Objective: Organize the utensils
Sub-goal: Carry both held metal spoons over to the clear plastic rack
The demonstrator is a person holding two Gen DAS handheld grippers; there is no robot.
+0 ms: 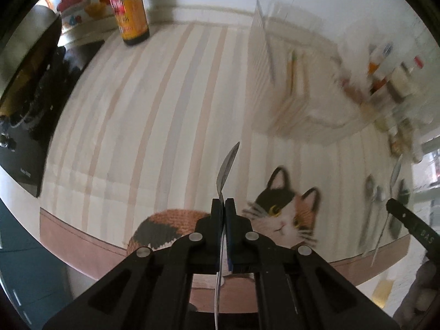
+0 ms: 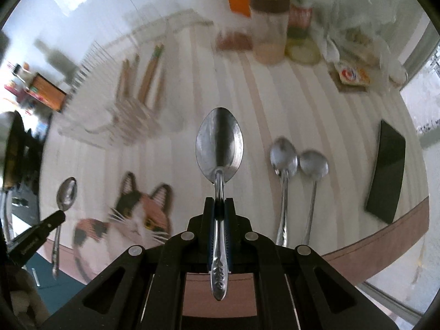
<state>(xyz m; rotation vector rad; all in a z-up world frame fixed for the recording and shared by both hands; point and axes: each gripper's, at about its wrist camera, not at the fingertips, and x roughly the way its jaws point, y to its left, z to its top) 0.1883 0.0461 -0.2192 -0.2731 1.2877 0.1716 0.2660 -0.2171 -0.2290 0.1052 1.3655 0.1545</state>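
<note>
My left gripper (image 1: 223, 202) is shut on a metal spoon (image 1: 227, 166), seen edge-on, held above the striped cat tablecloth (image 1: 154, 115). My right gripper (image 2: 219, 202) is shut on another metal spoon (image 2: 219, 145), bowl facing up, held above the cloth. Two more spoons (image 2: 283, 159) (image 2: 313, 165) lie side by side on the cloth to its right. A clear utensil organizer (image 2: 129, 104) (image 1: 297, 90) with chopsticks stands at the back. The left gripper with its spoon (image 2: 66, 194) shows at the left of the right wrist view; the right gripper's finger (image 1: 407, 220) shows at the right of the left wrist view.
A dark bottle with an orange label (image 1: 132, 11) stands at the back left. Jars and condiment containers (image 2: 269, 13) crowd the back right. A black phone-like slab (image 2: 386, 173) lies at the right edge. A dark stove (image 1: 24, 104) borders the table's left.
</note>
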